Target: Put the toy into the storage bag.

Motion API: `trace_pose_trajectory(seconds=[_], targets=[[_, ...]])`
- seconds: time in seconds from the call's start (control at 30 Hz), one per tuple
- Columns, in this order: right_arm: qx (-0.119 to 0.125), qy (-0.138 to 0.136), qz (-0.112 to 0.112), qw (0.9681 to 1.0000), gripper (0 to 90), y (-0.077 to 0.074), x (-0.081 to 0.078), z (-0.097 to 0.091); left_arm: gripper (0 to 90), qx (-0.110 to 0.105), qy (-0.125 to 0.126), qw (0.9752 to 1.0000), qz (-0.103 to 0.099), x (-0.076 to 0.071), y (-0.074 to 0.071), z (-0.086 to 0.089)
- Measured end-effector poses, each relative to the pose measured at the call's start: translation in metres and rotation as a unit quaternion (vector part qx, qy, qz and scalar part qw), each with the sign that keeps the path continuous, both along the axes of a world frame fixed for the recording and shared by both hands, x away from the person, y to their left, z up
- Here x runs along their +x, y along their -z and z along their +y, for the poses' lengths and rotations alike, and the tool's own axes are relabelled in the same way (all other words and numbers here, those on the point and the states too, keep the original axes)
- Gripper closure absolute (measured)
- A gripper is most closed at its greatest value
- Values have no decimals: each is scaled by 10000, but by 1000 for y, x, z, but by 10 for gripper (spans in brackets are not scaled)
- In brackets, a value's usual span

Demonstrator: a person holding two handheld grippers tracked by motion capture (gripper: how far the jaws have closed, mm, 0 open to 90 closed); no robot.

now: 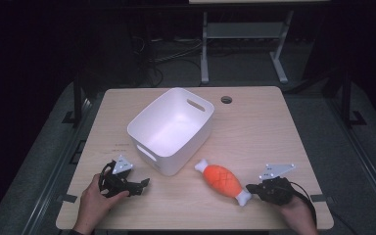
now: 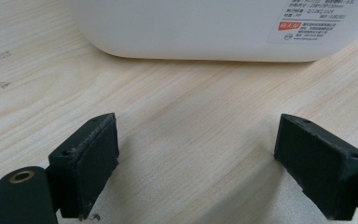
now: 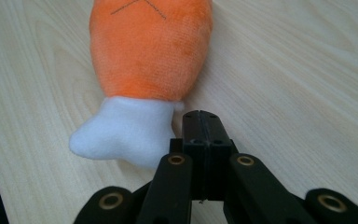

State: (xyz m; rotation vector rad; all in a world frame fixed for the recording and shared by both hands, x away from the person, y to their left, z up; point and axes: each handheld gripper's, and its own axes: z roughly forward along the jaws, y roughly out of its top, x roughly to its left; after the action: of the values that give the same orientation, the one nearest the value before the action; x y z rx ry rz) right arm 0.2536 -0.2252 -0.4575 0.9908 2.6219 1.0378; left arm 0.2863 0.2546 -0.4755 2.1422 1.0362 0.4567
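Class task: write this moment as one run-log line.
left hand-held gripper: open, facing bin | right hand-held gripper: shut, beside plush drumstick | drumstick: on table

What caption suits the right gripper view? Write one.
Shut right gripper beside the plush drumstick's white end on the table.

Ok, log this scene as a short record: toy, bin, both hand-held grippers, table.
toy: orange plush drumstick with white ends, lying flat on the table, beside the bin
bin: white plastic bin, upright, nothing seen inside
left hand-held gripper: jaws open, nothing between them, facing the bin wall
right hand-held gripper: jaws shut, empty, tips next to the toy's white end
table: light wooden table
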Motion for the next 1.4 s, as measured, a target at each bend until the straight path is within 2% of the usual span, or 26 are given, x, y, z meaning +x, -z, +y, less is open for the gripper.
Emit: trace_pose_trajectory(seconds=[0.17,0.23,0.3,0.53,0.8,0.83,0.97,1.03,1.07,1.17,1.4], targets=[[42,154,-13,9999,851,-3,2,-3,127,1,1,10000,2,0,0,0],[6,289,2,9996,773,-5,4,-5,127,1,1,10000,2,0,0,0],[-6,345,15,9994,743,-5,5,-6,127,1,0,10000,1,0,0,0],[-72,615,116,9980,481,-9,13,-9,127,2,1,10000,3,0,0,0],[-98,703,269,9971,154,-15,22,-5,127,2,1,10000,1,0,0,0],[-113,622,360,9974,140,-16,24,-3,127,-1,1,10000,0,0,0,0],[-128,587,380,9975,109,-20,26,1,127,-1,1,10000,3,0,0,0],[-194,545,370,9976,18,-21,27,3,127,0,3,10000,4,0,0,0],[-205,495,393,9978,0,-22,27,5,127,0,0,10000,0,0,0,0],[-182,481,304,9982,0,-25,28,7,127,0,0,10000,2,0,0,0],[-146,384,250,9988,0,-34,29,13,127,8,3,10000,2,0,0,0]])
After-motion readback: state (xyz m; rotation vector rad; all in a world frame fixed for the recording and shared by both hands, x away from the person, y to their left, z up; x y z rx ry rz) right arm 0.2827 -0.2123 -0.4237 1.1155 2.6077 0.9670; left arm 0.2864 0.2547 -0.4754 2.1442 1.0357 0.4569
